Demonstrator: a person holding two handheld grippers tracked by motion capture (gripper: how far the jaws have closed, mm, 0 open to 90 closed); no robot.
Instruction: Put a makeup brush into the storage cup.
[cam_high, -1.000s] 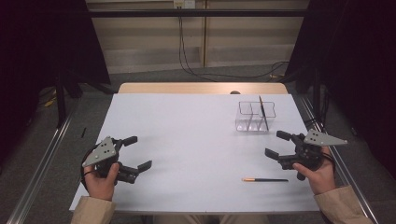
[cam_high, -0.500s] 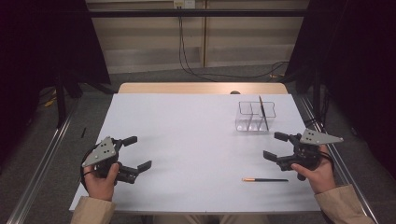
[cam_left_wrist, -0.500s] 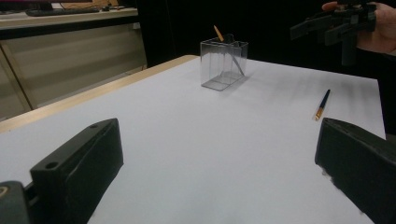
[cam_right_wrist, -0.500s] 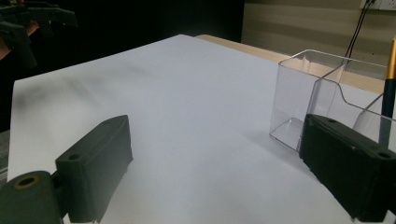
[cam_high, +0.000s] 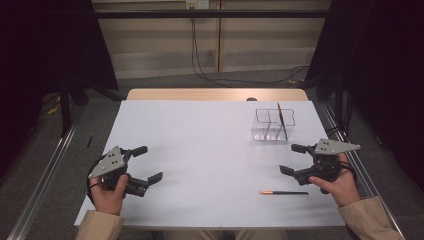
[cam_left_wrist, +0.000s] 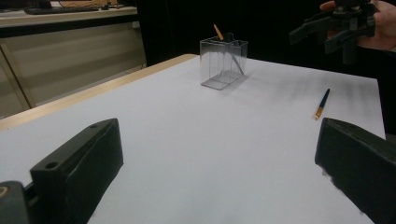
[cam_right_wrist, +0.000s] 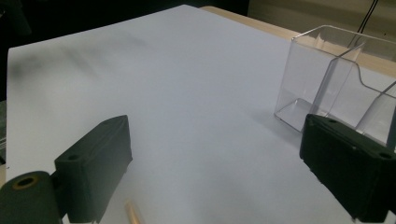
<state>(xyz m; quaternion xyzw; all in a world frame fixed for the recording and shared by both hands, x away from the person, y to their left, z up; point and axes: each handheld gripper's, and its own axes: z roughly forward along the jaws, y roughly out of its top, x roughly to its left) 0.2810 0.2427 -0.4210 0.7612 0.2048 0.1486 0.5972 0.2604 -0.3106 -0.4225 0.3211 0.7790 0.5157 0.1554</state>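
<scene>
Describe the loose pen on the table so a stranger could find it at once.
Start at the white table and go to its near right corner. Just in front of the right gripper lies a thin dark pen, flat, with an orange tip; the other one stands in the clear holder.

Table (cam_high: 200, 140) centre open — clear box (cam_high: 272, 125) blocks far right.

A slim dark pencil (cam_high: 284, 192) with an orange-gold tip lies flat on the white tabletop (cam_high: 210, 150), near the front edge on the right side, its tip pointing left in the high view. Behind it, well apart, stands a clear plastic holder (cam_high: 272, 125), upright, split into compartments by transparent walls. A second dark pencil (cam_high: 281, 120) leans tilted inside its right-hand compartment, its gold end up.
</scene>
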